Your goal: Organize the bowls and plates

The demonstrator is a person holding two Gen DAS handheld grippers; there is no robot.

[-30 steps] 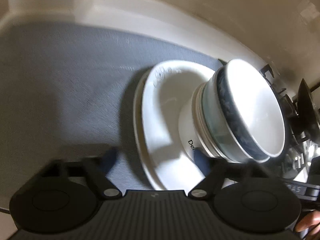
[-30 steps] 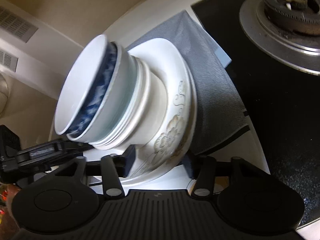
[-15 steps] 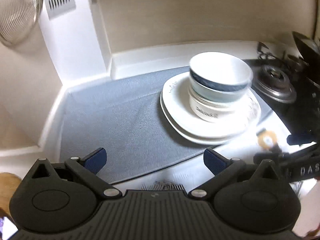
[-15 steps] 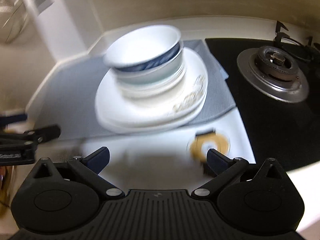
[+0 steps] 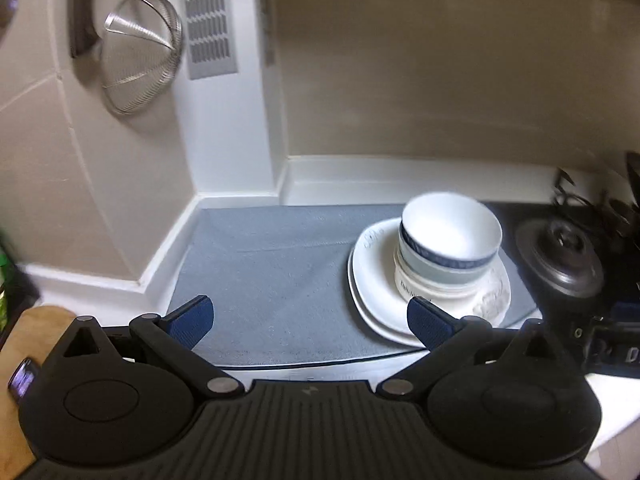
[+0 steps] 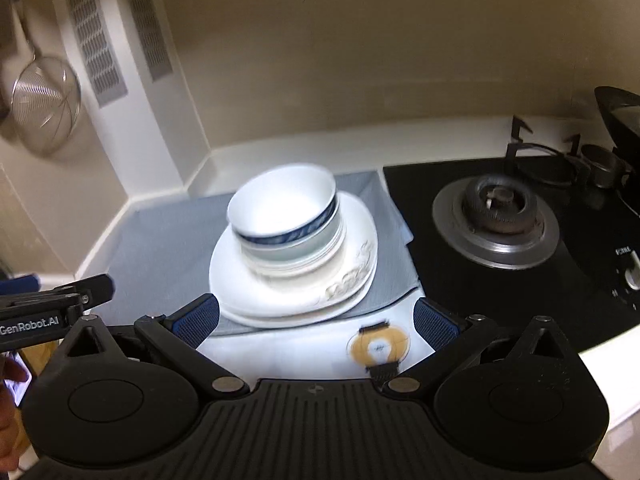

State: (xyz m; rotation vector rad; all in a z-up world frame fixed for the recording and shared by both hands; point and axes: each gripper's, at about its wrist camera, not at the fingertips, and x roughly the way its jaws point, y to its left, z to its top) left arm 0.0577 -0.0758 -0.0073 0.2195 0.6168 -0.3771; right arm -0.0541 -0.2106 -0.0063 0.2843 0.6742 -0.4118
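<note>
Both claws are held spread and empty: the left claw (image 5: 308,322) near the mat's (image 5: 272,280) front edge, the right claw (image 6: 316,322) just in front of the plates (image 6: 348,280). On the mat's right part, beside the burner (image 6: 496,220), nested bowls (image 6: 286,216) are stacked on the plates. Such glazed ware is judged heavy, stiff, slippery and breakable. A hold is best taken on a bowl's rim, or on the plates' edge at both sides.

Bowls (image 5: 450,248) on plates (image 5: 376,292) on mat (image 5: 272,280), left of burner (image 6: 496,220).
</note>
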